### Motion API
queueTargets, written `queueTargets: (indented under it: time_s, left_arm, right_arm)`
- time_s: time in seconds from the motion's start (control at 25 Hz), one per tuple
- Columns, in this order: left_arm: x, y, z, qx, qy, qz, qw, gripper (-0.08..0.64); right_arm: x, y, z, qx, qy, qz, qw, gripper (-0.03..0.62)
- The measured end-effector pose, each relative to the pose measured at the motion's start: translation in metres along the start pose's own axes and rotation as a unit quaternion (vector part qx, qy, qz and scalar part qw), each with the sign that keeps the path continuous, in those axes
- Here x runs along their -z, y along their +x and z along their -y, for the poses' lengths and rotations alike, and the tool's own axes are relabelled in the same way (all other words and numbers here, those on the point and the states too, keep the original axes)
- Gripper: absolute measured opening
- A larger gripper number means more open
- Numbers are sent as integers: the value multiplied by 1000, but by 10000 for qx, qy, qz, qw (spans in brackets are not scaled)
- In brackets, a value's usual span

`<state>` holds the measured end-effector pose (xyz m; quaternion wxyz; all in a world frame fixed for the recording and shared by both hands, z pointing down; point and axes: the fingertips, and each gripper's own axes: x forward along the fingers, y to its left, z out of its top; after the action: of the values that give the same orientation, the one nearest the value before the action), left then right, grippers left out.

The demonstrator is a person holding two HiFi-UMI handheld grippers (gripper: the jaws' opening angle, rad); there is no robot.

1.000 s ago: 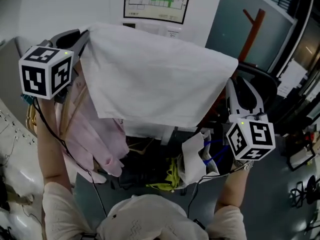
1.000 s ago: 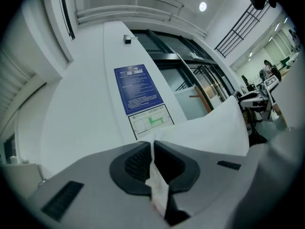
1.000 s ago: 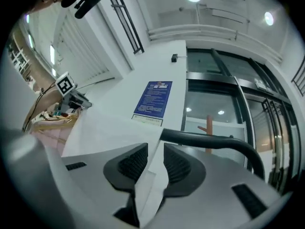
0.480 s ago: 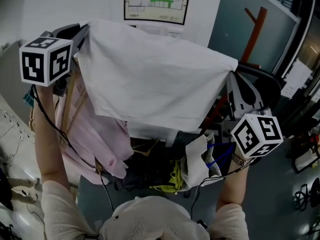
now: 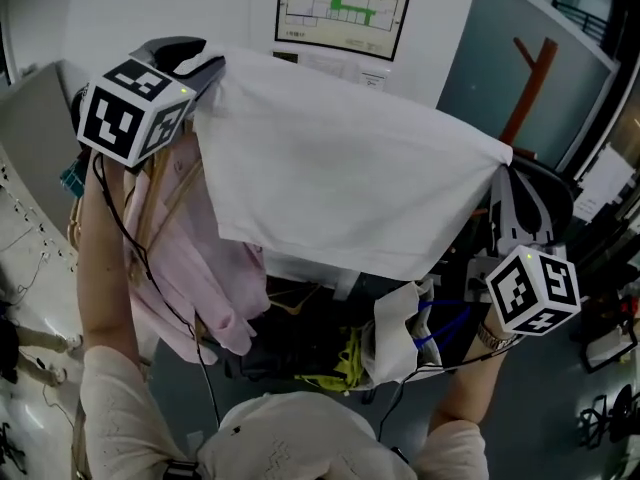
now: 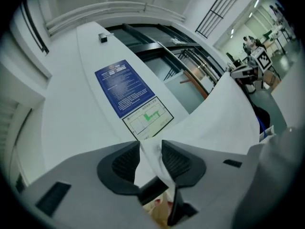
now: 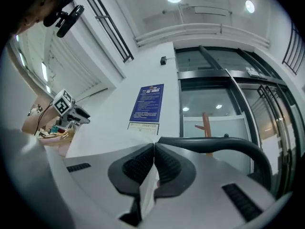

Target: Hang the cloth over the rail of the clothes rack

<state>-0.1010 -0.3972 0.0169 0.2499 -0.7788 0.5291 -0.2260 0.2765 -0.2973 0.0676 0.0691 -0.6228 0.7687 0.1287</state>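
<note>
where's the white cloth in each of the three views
Head view: white cloth stretched across the centre.
Left gripper view: a corner sits between the jaws of the opening left claw; the cloth runs off to the right.
Right gripper view: pinched in the shut right claw, the cloth stretches away to the left.
Shared landmark: the green floor plan on the wall, just beyond the cloth in every view.

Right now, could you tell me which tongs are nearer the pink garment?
Left. The left tongs, opening with a corner of the white cloth between them, are just above the pink garment; the right tongs hold the cloth's far corner.
</note>
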Motion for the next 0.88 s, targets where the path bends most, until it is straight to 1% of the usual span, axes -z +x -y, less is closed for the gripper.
queueTargets:
  time_s: [0.08, 0.12, 0.16, 0.2, 0.24, 0.32, 0.36, 0.4, 0.44, 0.48, 0.56, 0.6, 0.64, 0.68, 0.76, 0.84, 0.88]
  left_arm:
    - [0, -1, -10, -453, 520, -196, 9974, 140]
    - [1, -2, -18, -731, 836, -387, 9931, 140]
    - [3, -2, -25, -948, 1067, -539, 9883, 140]
    - [3, -3, -29, -1056, 1121, -565, 9865, 140]
    - [2, -6, -31, -1066, 989, -446, 9884, 140]
    - [-2, -16, -32, -1013, 464, 34, 9938, 140]
    - [-4, -23, -32, -1016, 183, 317, 9942, 140]
    - [-5, -31, -30, -1032, -107, 619, 9927, 140]
    - [-6, -40, -28, -1057, -432, 948, 9889, 140]
    - [-6, -50, -25, -1092, -795, 1299, 9823, 140]
    - [-6, -68, -14, -1197, -1494, 1979, 9613, 140]
    - [-6, -75, -5, -1256, -1712, 2244, 9511, 138]
    - [-4, -81, 6, -1318, -1799, 2428, 9441, 138]
    - [-2, -85, 19, -1402, -1781, 2533, 9405, 138]
    - [8, -92, 47, -1667, -1604, 2621, 9369, 128]
    - [19, -98, 72, -1964, -1424, 2649, 9332, 65]
    - [25, -100, 83, -2062, -1417, 2633, 9317, 34]
  right_arm:
    - [-2, 1, 1, 44, -2, 2, 10000, 20]
    - [-4, 1, 1, 100, -52, 21, 9999, 20]
    - [-6, -1, 2, 161, -98, 56, 9998, 20]
    - [-8, -2, 2, 207, -129, 104, 9996, 20]
    - [-8, -4, 2, 229, -160, 151, 9995, 20]
    - [-6, -7, -1, 201, -257, 198, 9993, 21]
    - [-3, -9, -3, 154, -294, 205, 9992, 21]
    - [-1, -10, -5, 103, -273, 228, 9993, 21]
    - [0, -12, -6, 66, -175, 278, 9994, 23]
    - [1, -15, -6, 57, -31, 337, 9994, 23]
    - [3, -20, -4, 115, 152, 392, 9990, 23]
    - [4, -22, -4, 167, 142, 411, 9989, 23]
    - [5, -25, -5, 230, 95, 474, 9986, 23]
    - [4, -29, -6, 298, 26, 611, 9977, 23]
    - [1, -42, -10, 473, -273, 1084, 9926, 21]
    - [-2, -60, -15, 739, -788, 1596, 9813, 21]
    - [0, -68, -20, 821, -1006, 1750, 9760, 20]
